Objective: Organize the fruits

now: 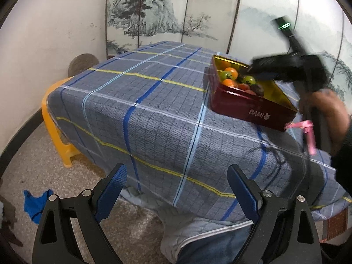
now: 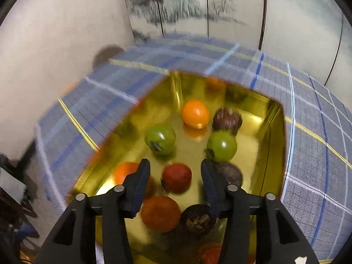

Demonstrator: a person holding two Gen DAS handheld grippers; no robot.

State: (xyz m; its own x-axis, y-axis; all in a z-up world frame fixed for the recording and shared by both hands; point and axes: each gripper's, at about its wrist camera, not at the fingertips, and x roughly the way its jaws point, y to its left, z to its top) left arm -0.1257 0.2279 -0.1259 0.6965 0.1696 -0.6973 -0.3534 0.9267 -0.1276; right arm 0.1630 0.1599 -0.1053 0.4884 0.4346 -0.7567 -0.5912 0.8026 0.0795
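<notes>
**Ana:** Painted screen panels (image 1: 167, 15) stand behind a desk (image 1: 154, 110) under a blue checked cloth. What sits on it?

**Ben:** One red tin (image 1: 250, 107), gold inside, at about 2 o'clock in the left wrist view, near the desk's right edge. All the fruits (image 1: 239, 81) lie in it.

**Ana:** Which ones?

**Ben:** From the right wrist view: an orange (image 2: 195, 113) at 12 o'clock, two green fruits (image 2: 160, 139) below it to either side, a dark purple one (image 2: 227, 118) at 1 o'clock, a red fruit (image 2: 176, 177) in the middle, a bigger red-orange one and another purple one nearer the camera. More sit at the edges, too blurred to name.

**Ana:** And the tongs?

**Ben:** Right tongs (image 2: 175, 167) hang over the tin, jaws partly apart with the red fruit showing between them, pads not pressing it. Left tongs (image 1: 177, 176) are spread wide over the desk's near edge, holding nothing.
</notes>
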